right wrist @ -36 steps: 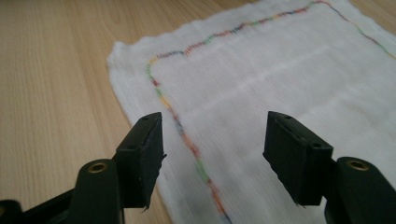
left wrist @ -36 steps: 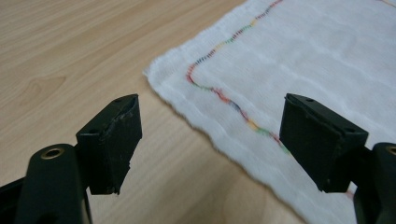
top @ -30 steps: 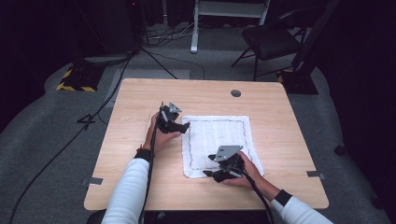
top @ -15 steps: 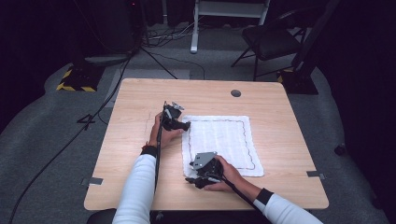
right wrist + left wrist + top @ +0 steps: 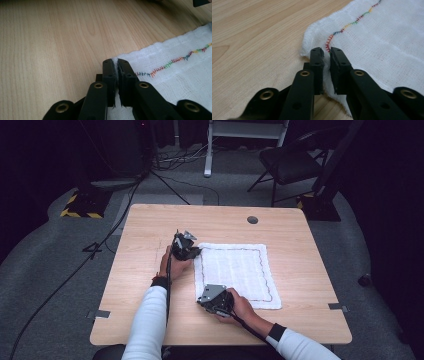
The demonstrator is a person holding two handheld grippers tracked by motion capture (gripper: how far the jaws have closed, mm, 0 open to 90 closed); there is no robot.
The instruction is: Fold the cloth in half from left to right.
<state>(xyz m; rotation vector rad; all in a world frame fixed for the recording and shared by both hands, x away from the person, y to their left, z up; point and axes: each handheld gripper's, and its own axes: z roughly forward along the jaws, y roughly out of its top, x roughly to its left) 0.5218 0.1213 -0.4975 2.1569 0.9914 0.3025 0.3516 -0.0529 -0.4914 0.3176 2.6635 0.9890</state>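
Now a white cloth (image 5: 239, 274) lies flat on the wooden desk (image 5: 300, 240), a little right of the desk's middle, its long sides running from the near edge toward the far edge. A thin line of coloured stitching (image 5: 352, 23) runs just inside its hem.

From the high view, the left tool (image 5: 192, 251) sits at the cloth's far left corner, held by the left hand (image 5: 170, 265), whose white sleeve (image 5: 150, 320) comes in from the near edge. In the left gripper view, its two black jaws are pressed close together on the cloth's edge right at that corner, with a fold of white fabric caught between them and the stitching starting just beyond the tips. The left tool (image 5: 325, 56) is clamped on the cloth.

The right tool (image 5: 210, 301) sits at the cloth's near left corner, held by the right hand (image 5: 240, 306). In the right gripper view, its jaws are closed on the corner's hem, a thin sliver of white fabric showing between the tips, and the stitching (image 5: 172, 62) runs off to the right beside them. The right tool (image 5: 115, 62) grips the cloth too.

Both corners lie low against the desk. A small dark round grommet (image 5: 252, 219) is set in the desk near its far edge, well apart from the cloth.
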